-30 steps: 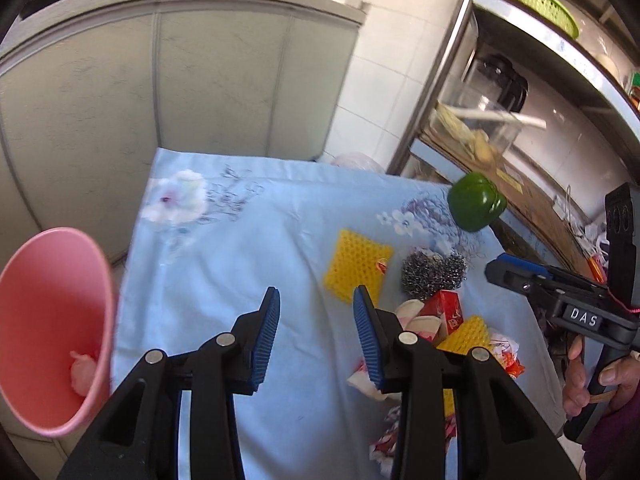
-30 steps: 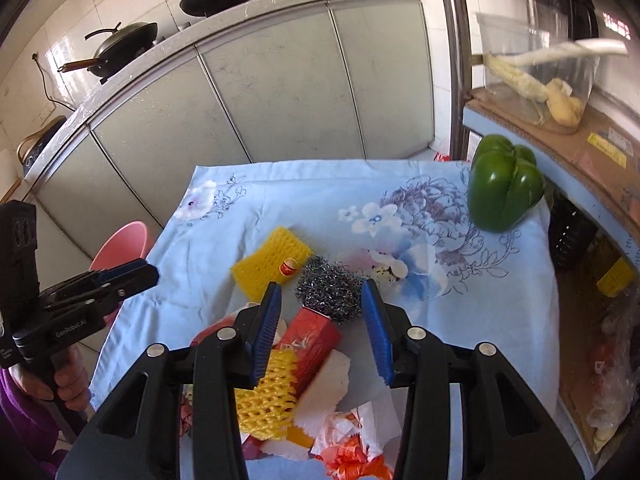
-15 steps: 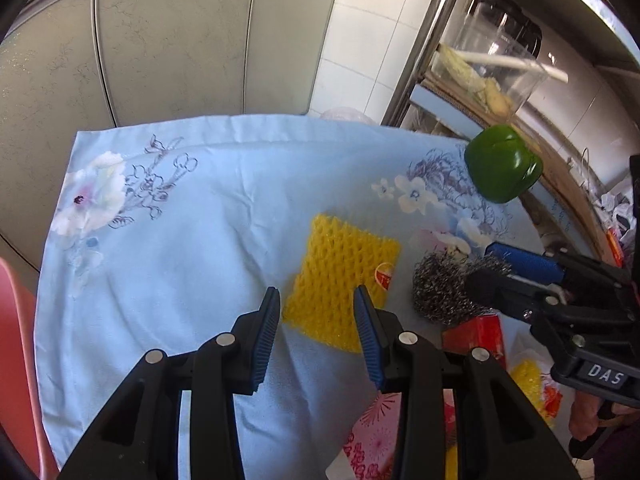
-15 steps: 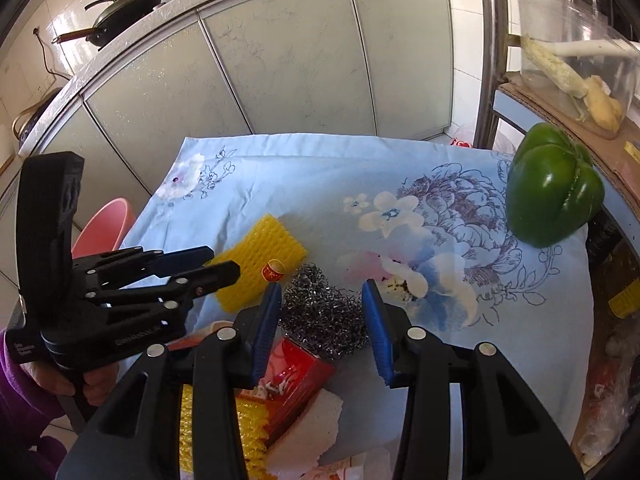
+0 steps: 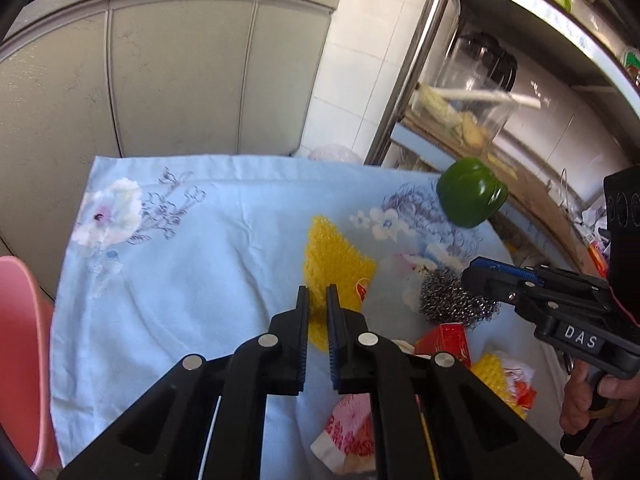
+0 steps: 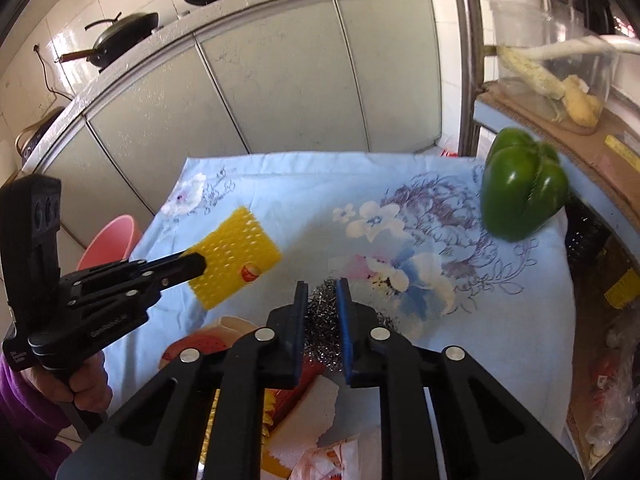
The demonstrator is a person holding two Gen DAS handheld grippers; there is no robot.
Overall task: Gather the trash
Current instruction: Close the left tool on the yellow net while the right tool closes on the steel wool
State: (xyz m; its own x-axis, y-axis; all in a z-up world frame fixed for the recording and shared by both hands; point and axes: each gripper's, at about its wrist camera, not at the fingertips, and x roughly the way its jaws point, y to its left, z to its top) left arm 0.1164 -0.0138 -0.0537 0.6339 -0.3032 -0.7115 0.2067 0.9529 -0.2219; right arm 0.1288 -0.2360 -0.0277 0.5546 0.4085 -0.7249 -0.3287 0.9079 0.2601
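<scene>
**Two grippers pinch trash on the blue cloth**

The far and left parts of the flowered blue cloth (image 5: 192, 280) are bare, so there is open room there. Its far edge ends just before the grey cupboard doors (image 6: 280, 80). A pink bin (image 5: 20, 340) stands off the left edge.

The left gripper (image 5: 317, 300) has just been closing, and its jaws pinch the near edge of the yellow foam net (image 5: 332, 256). The right gripper (image 6: 322, 292) has just been closing too, and its jaws squeeze the steel wool ball (image 6: 320, 328).

Near the front, a red packet (image 5: 444, 338), torn paper (image 6: 304, 412) and a pink wrapper (image 5: 348, 428) lie close together in a pile. A green pepper (image 6: 520, 184) sits by the right edge, beside a shelf (image 6: 560, 128) with a clear container (image 6: 560, 60).
</scene>
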